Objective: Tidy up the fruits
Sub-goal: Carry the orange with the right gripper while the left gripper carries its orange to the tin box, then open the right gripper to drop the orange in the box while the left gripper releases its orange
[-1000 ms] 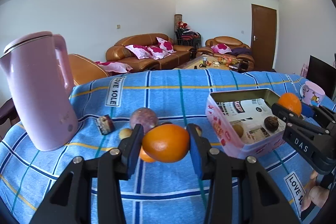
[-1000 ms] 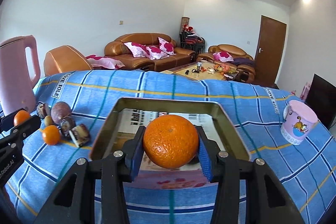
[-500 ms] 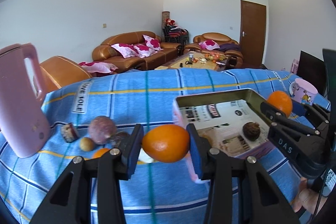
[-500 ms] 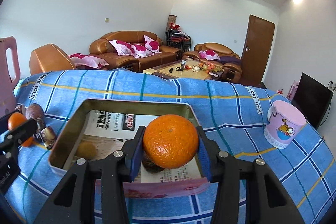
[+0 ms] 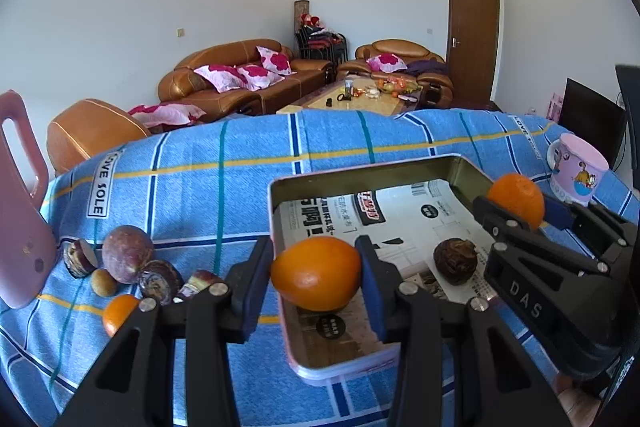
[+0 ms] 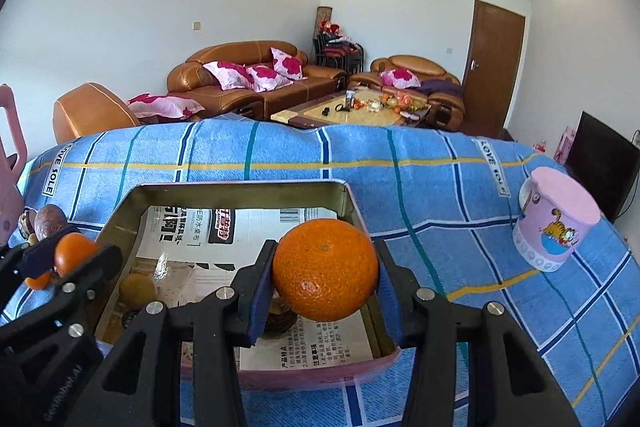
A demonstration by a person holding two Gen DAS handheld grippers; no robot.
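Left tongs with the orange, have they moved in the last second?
Yes. The left tongs carried their orange rightward, away from the pink kettle, over the tin's near-left corner.

Left wrist view: looks forward along its fingers from low over the left edge of the tin tray (image 5: 276,211); close; faces the sofa (image 5: 240,83) and door (image 5: 474,43)
Right wrist view: looks forward from over the tray's near right corner (image 6: 376,323); close; same heading
Shared: tray, blue checked cloth (image 6: 280,155), pink mug (image 6: 556,223), loose fruit pile (image 5: 128,263), far room
Cross-sight: each view catches the other gripper at its edge
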